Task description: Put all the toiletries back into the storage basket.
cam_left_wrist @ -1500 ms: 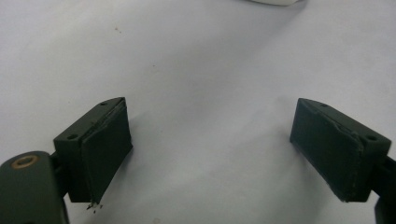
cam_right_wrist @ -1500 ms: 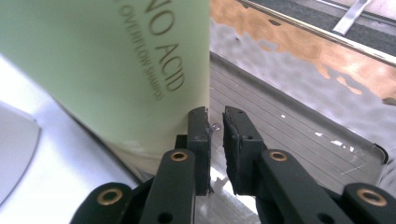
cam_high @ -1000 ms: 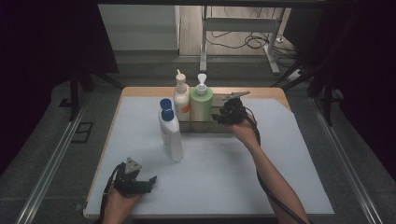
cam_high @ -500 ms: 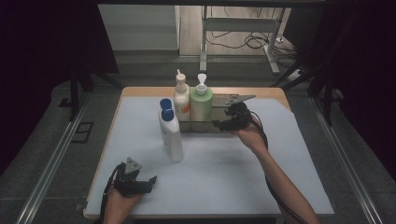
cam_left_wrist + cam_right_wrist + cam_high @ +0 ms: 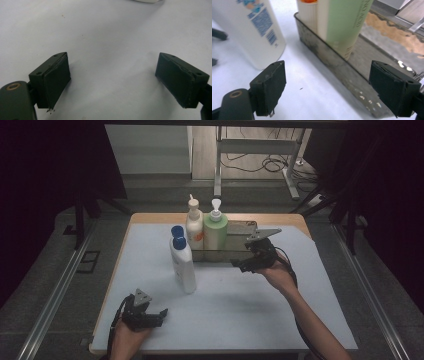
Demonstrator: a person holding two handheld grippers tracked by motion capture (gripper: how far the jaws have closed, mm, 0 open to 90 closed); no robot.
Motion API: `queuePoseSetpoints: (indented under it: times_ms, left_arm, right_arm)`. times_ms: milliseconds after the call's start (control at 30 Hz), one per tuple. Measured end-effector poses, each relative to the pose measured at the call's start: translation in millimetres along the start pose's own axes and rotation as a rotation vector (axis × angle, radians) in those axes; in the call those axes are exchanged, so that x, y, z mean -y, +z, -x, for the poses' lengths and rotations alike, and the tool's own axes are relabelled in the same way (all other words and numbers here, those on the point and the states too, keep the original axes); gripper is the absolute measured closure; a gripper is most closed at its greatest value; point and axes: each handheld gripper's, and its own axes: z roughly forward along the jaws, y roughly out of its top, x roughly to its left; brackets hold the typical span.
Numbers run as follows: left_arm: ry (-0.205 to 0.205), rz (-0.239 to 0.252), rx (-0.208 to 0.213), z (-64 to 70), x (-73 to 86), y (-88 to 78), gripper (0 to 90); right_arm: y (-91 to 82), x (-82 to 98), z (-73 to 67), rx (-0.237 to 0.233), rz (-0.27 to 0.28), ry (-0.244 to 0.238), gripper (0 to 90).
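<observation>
Now, right tool: the right tool [image 5: 245, 264] has just been opening; its jaws stand wide with nothing between the flat black pads [image 5: 271, 87], held just in front of the tray's near wall.
Left tool: the left tool [image 5: 156, 316] rests at the near left of the desk, jaws spread wide over bare white surface, gripping nothing.
Tray: one shallow rectangular metal tray [image 5: 235, 253], dull grey, scuffed and stained, with low upright walls [image 5: 332, 65]; it sits at the back middle of the desk.
Green bottle: one pale green pump bottle [image 5: 215, 230] with a white pump head, smooth plastic, round body, standing upright in the tray's left end.
Cream bottle: one cream bottle [image 5: 194, 226] with an orange label and a slim white nozzle, upright, touching the green bottle's left side, at the tray's left end.
White bottles: two white plastic bottles with blue caps, the nearer [image 5: 183, 266] tall and flat-sided with blue print [image 5: 262, 23], the other [image 5: 176, 234] right behind it; both stand on the desk left of the tray.
Desk: wooden top [image 5: 150, 217] covered by a smooth white sheet [image 5: 240, 310].
</observation>
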Motion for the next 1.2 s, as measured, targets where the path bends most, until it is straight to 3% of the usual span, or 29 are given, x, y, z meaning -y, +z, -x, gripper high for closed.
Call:
queuePoseSetpoints:
  times_ms: [333, 700, 1200]
  left_arm:
    - [0.003, -0.001, 0.0, -0.3, -0.1, 0.0, 12.0]
    - [-0.002, 0.003, 0.0, 0.0, -0.2, 0.2, 11.9]
    - [-0.003, -0.002, 0.001, -0.1, -0.5, 0.0, 12.0]
  right_arm:
    - [-16.5, 17.1, -14.9, -0.021, -0.002, -0.021, 6.1]
    - [-32.6, 39.3, -24.7, -0.024, -0.003, -0.028, 5.5]
    - [-40.0, 96.6, -31.5, 0.006, -0.04, 0.002, 5.5]
